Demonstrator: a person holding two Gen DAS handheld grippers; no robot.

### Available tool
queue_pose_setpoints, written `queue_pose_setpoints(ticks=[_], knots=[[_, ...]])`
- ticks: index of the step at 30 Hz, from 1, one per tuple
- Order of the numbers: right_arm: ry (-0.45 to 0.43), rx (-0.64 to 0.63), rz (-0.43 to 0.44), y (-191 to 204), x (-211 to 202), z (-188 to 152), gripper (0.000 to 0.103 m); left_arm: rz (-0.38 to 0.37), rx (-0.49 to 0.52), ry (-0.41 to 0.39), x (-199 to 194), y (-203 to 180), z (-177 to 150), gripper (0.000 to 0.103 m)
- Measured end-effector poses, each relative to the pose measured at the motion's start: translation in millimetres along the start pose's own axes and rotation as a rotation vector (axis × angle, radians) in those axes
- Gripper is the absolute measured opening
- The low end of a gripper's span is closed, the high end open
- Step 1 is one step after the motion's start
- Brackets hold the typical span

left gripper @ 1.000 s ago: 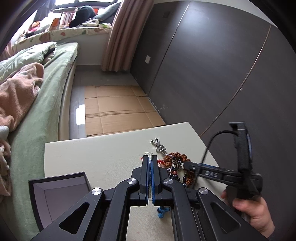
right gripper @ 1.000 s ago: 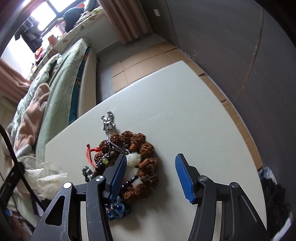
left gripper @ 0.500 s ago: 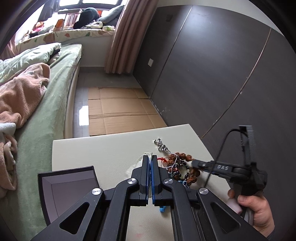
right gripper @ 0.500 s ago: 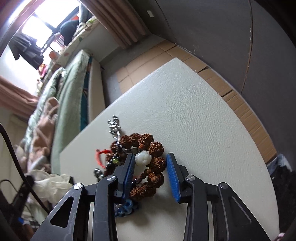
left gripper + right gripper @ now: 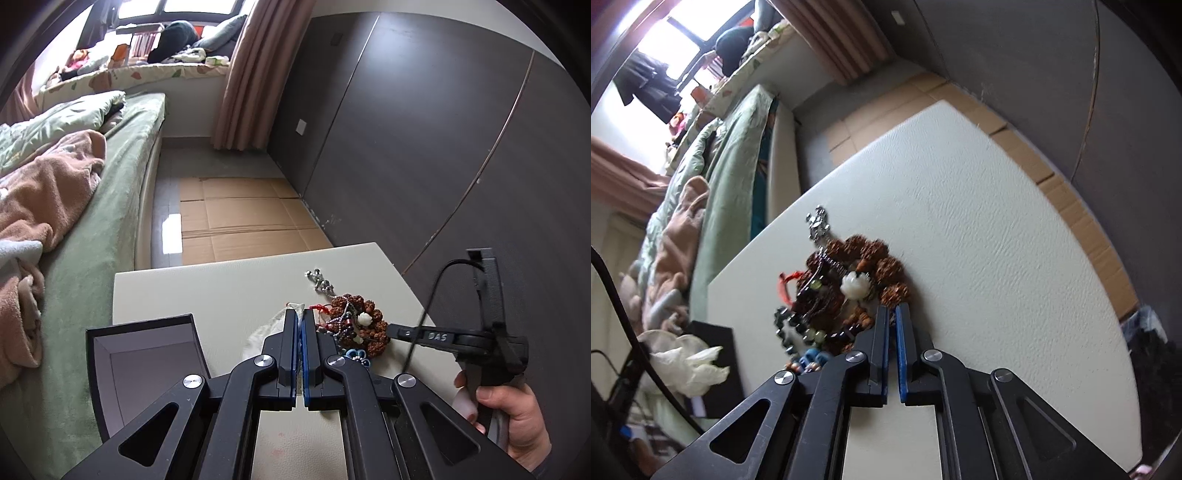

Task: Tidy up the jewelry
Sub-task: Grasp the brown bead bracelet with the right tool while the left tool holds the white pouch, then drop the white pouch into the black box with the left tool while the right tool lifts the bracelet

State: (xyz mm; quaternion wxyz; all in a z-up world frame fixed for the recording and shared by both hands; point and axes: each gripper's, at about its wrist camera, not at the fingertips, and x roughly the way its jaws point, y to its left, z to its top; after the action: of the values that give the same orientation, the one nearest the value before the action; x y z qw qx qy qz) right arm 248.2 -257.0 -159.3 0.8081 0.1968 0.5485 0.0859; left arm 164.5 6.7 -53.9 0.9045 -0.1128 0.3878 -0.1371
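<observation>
My left gripper (image 5: pixel 299 325) is pressed together, empty, above the cream table (image 5: pixel 207 291). My right gripper (image 5: pixel 892 317) pinches the near edge of the brown knobbly-bead bracelet (image 5: pixel 886 273), jaws easing apart slightly. The jewelry heap lies right of the open black box (image 5: pixel 144 354).

Daylight enters from the blown-out window (image 5: pixel 670 48) at upper left; the room is evenly, softly lit. A glare patch sits on the glossy grey floor (image 5: pixel 170 236). Heavy fisheye bending, black vignette corners. Right wrist view: the pile of brown beaded jewelry (image 5: pixel 849 288) is motion-blurred; left wrist view stays sharp.
</observation>
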Motion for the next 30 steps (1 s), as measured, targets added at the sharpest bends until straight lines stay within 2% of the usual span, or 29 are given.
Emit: queue_pose_setpoints(ticks=[1, 2, 3, 7, 9, 16, 18, 20, 30], knots=[[0.007, -0.010, -0.019, 1, 1, 0, 0.027, 0.000, 0.000, -0.001, 0, 0, 0, 0.001], [0.014, -0.016, -0.027, 3, 4, 0, 0.043, -0.001, 0.000, 0.000, 0, 0, 0, 0.001], [0.014, -0.020, -0.035, 6, 5, -1, 0.045, -0.002, 0.000, 0.000, 0, -1, 0, 0.001], [0.013, -0.071, -0.068, 12, 9, -3, 0.044, -0.003, 0.006, 0.002, 2, -2, 1, 0.001], [-0.002, -0.074, -0.105, 14, 13, -4, 0.032, -0.002, 0.008, 0.003, 2, -3, 1, 0.001], [-0.048, -0.109, -0.168, 23, 18, -1, 0.027, 0.005, 0.021, 0.011, 3, -5, -2, 0.001], [-0.041, -0.086, -0.140, 17, 14, -2, 0.024, 0.009, 0.026, 0.012, 2, -6, -3, 0.001], [-0.034, -0.028, -0.061, 7, 7, -2, 0.024, 0.014, 0.026, 0.010, 1, -6, -4, 0.001], [-0.158, -0.019, 0.169, 16, -50, -16, 0.023, 0.028, 0.015, -0.015, -14, -5, -10, 0.001]])
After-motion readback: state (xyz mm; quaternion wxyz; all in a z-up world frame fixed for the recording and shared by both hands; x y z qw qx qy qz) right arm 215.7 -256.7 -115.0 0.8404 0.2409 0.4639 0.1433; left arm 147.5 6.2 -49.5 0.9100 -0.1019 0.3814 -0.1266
